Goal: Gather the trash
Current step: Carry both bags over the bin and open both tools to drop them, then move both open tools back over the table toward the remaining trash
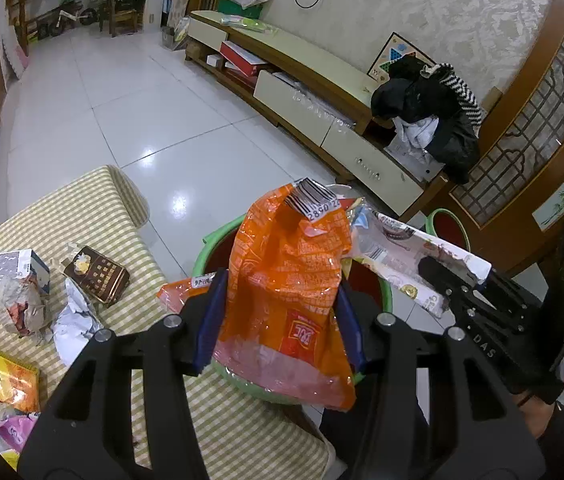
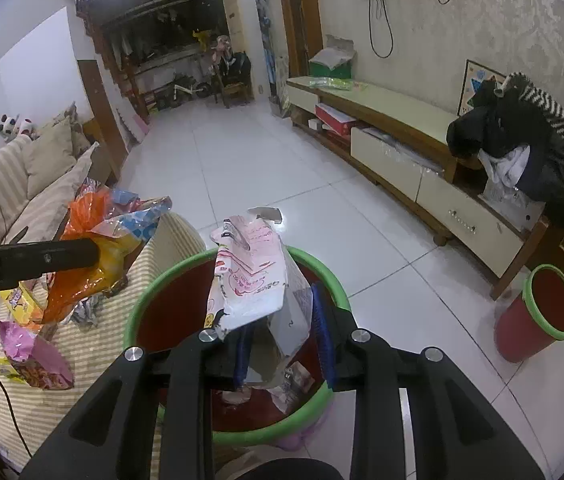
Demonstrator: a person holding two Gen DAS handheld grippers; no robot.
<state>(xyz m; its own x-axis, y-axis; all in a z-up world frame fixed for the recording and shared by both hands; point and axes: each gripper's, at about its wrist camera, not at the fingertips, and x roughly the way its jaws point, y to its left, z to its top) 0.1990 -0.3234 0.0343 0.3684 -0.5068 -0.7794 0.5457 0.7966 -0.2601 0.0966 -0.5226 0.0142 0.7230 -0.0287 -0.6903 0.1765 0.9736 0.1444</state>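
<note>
Glossy white tiled floor (image 1: pixel 94 92), low TV cabinet (image 1: pixel 314 68) along wall.

Dim indoor light; ceiling-lamp glare on floor tiles (image 1: pixel 150 152); heavy fisheye warp w/ dark corners; pics sharp.

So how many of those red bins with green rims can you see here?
2. One red bin sits right beside the table, under both grippers' trash. The second bin stands farther off on the floor by the TV cabinet. Others could be out of view.
</note>
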